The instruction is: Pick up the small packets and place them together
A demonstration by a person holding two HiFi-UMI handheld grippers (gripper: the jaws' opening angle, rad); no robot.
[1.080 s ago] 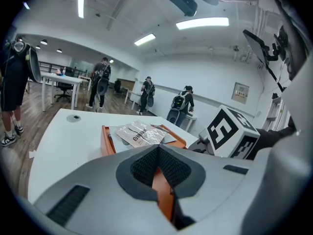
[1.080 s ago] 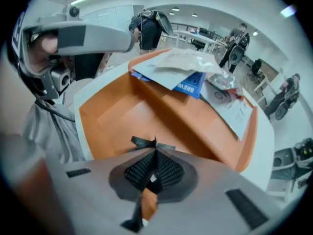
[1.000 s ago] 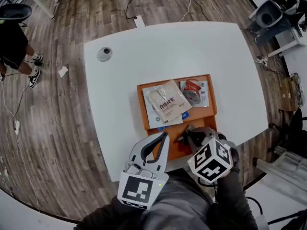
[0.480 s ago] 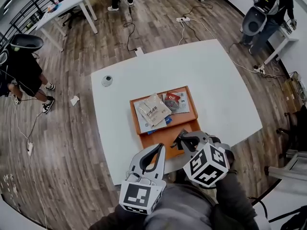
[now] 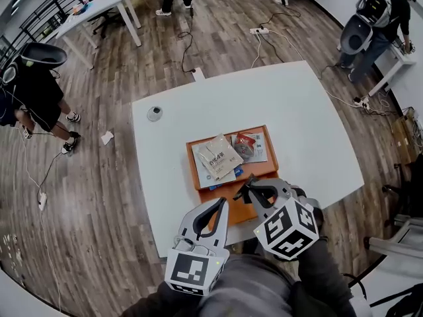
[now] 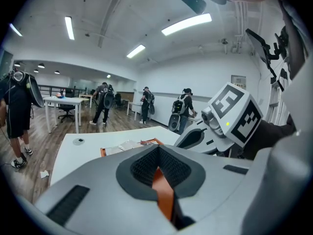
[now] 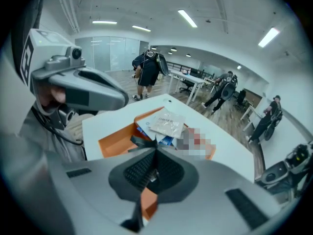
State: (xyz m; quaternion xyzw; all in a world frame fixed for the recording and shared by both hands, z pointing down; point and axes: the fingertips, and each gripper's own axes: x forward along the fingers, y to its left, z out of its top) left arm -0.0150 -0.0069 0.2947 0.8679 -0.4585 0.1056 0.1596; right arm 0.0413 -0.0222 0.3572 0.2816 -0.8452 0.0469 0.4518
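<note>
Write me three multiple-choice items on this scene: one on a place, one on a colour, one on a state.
1. Where do the packets lie? A on the floor; B in the tray; C on a chair.
2. What colour is the table? A white; B black; C green.
3. How is the left gripper? A wide open; B shut and empty; C shut on a packet.

Key:
1 B, the packets lie heaped inside the orange tray.
2 A, the top is plain white all round the tray.
3 B, the left gripper view shows the jaws meeting with nothing between them.
</note>
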